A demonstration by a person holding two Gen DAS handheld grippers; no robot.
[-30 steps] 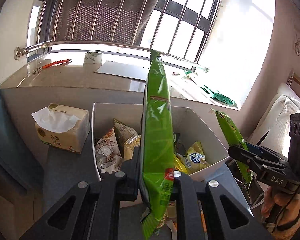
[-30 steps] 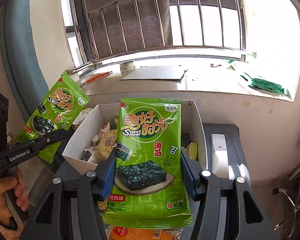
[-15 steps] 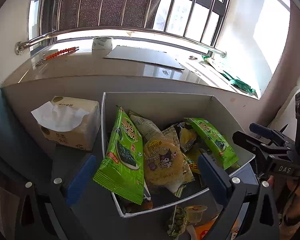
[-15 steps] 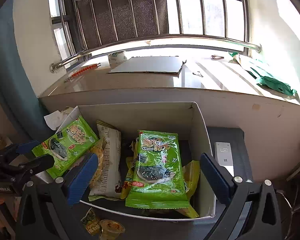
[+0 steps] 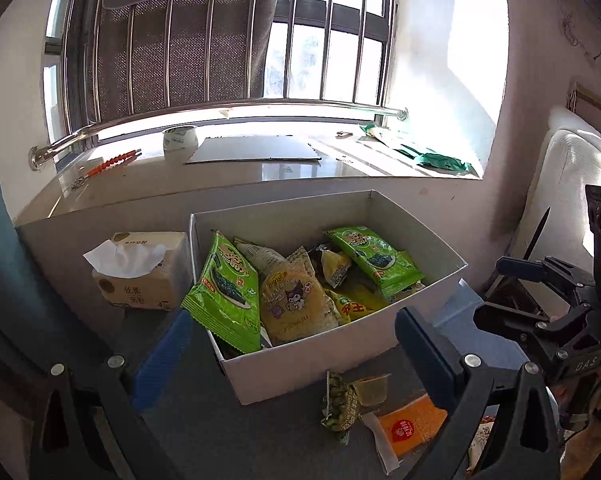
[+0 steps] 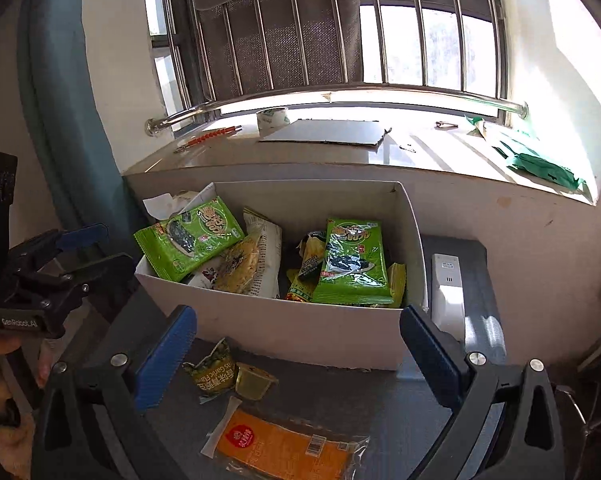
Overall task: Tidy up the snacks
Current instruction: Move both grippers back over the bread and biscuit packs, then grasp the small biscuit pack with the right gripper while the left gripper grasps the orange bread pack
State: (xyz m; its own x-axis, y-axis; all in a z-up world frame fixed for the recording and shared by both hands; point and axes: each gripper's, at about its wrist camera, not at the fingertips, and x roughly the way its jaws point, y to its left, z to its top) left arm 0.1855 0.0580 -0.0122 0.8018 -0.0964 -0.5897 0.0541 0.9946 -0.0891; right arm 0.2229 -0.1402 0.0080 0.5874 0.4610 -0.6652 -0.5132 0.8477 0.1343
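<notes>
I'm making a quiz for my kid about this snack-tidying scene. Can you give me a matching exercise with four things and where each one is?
Things:
1. seaweed pack
2. orange packet
3. tissue box
4. tape roll

Places:
A. on the windowsill
B. inside the white box
C. on the table, left of the box
D. on the table, in front of the box

Pairs: 1-B, 2-D, 3-C, 4-A

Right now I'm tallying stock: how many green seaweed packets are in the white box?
2: one seaweed packet leans over the white box's left wall, another lies on the right-side pile. More may be buried underneath.
</notes>
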